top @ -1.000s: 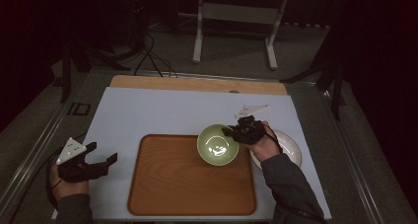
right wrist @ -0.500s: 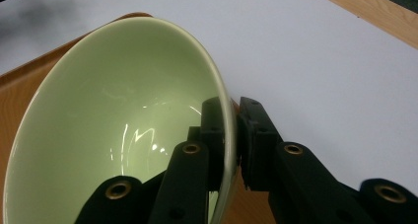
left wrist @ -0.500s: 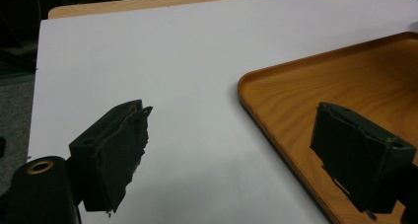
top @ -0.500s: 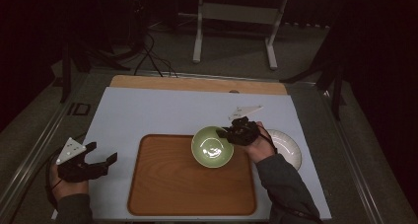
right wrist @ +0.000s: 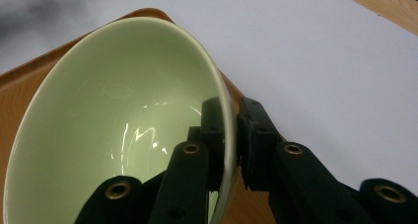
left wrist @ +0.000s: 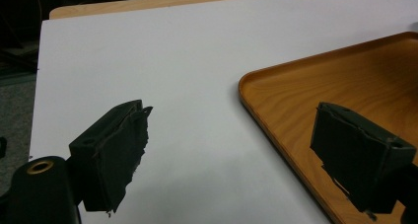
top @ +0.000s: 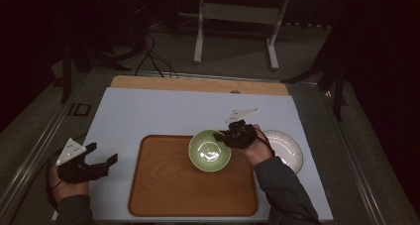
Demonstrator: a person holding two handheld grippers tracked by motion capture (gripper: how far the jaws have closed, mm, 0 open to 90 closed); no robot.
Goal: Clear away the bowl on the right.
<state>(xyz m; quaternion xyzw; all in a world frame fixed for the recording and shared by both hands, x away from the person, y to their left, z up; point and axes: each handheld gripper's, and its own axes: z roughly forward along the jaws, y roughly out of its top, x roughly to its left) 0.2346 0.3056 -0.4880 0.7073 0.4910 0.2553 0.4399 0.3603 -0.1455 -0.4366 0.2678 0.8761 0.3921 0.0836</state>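
Two grippers, one green bowl, one wooden tray, one white plate and one white table are showing. Nearest the person, the left gripper (top: 101, 163) is hovering over the white table (top: 163, 111) just off the tray's left edge, with its jaws standing wide apart and nothing between them; in the left gripper view (left wrist: 236, 150) one jaw is sitting over bare table and the other over the rim of the wooden tray (left wrist: 315, 91). The person's left hand (top: 69, 183) is gripping it from behind, and a grey three-cornered plate is riding on top. Farther in, the right gripper (top: 225, 137) is pinching the near-right rim of the green bowl (top: 209, 150), its jaws closed down on the wall, one inside and one outside, as the right gripper view (right wrist: 231, 145) is showing, where the green bowl (right wrist: 113, 115) is spreading out ahead and to the left of the jaws. The bowl is sitting over the far right part of the wooden tray (top: 168, 185); whether it is resting on the tray or being held just above it I cannot tell. The right hand (top: 255, 148) is lying behind that gripper, and just to its right the white plate (top: 287, 148) is resting on the table, beside the tray's right edge. Beyond the table, one pale stand (top: 235, 17) is standing on the dark floor.
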